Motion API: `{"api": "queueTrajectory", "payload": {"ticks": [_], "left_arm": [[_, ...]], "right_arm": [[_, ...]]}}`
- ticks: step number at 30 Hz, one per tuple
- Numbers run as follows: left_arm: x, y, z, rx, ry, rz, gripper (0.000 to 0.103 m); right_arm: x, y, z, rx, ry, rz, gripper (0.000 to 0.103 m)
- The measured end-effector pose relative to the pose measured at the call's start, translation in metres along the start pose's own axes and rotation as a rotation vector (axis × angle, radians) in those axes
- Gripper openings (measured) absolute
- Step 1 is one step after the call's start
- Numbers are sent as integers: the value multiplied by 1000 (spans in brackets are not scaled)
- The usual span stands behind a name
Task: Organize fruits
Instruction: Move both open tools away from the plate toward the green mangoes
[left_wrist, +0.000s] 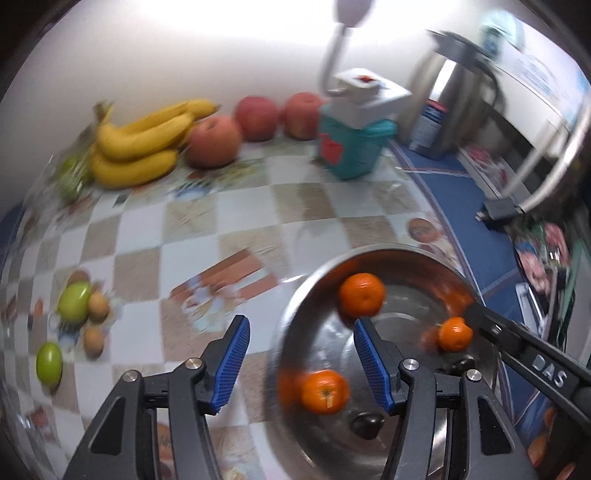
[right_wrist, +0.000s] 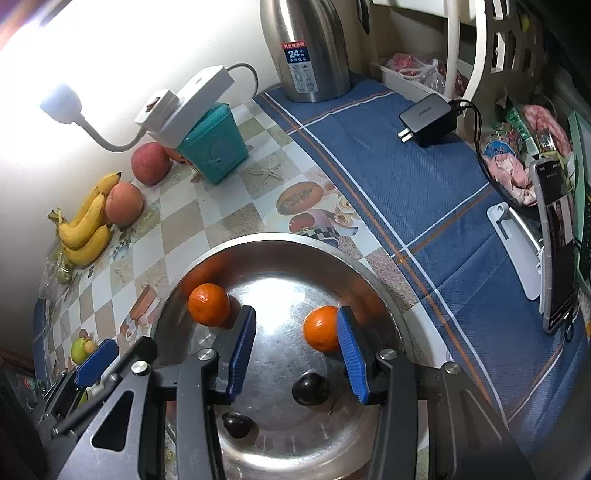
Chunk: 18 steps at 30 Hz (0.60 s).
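Note:
A steel bowl (left_wrist: 295, 317) (right_wrist: 280, 243) sits on the table and holds oranges: three show in the left wrist view (left_wrist: 362, 295) (left_wrist: 455, 334) (left_wrist: 325, 391), two in the right wrist view (right_wrist: 208, 304) (right_wrist: 320, 328), plus two dark fruits (right_wrist: 310, 387) (right_wrist: 236, 424). My left gripper (left_wrist: 301, 363) is open over the bowl's left rim, empty. My right gripper (right_wrist: 295, 354) is open above the bowl's inside, its right finger (right_wrist: 351, 354) beside an orange. Bananas (left_wrist: 140, 144) (right_wrist: 86, 225) and red apples (left_wrist: 212, 142) (right_wrist: 123, 203) lie at the back by the wall.
Green fruits (left_wrist: 74, 301) and small brown ones (left_wrist: 98, 306) lie at the left. A teal box (left_wrist: 351, 147) (right_wrist: 216, 147) with a white lamp base, a steel thermos (right_wrist: 306, 48), a black charger (right_wrist: 428, 118), a phone stand (right_wrist: 554, 243) and food packets stand to the right on blue cloth.

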<state>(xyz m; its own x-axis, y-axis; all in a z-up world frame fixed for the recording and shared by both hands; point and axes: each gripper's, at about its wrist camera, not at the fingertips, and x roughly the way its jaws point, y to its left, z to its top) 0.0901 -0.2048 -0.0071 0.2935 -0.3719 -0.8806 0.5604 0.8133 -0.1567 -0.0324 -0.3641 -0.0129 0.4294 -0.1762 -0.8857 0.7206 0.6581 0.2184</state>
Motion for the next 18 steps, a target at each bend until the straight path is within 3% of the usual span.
{"api": "queueTrajectory", "payload": {"ticks": [9,18], "left_arm": [[-6,57,-3,-220,25,33,63],[-14,90,-17,-342,50,24,65]], "right_arm": [[-3,5,-6,-19,12,4,46],[-2,18,-12,-60,28,9,46]]}}
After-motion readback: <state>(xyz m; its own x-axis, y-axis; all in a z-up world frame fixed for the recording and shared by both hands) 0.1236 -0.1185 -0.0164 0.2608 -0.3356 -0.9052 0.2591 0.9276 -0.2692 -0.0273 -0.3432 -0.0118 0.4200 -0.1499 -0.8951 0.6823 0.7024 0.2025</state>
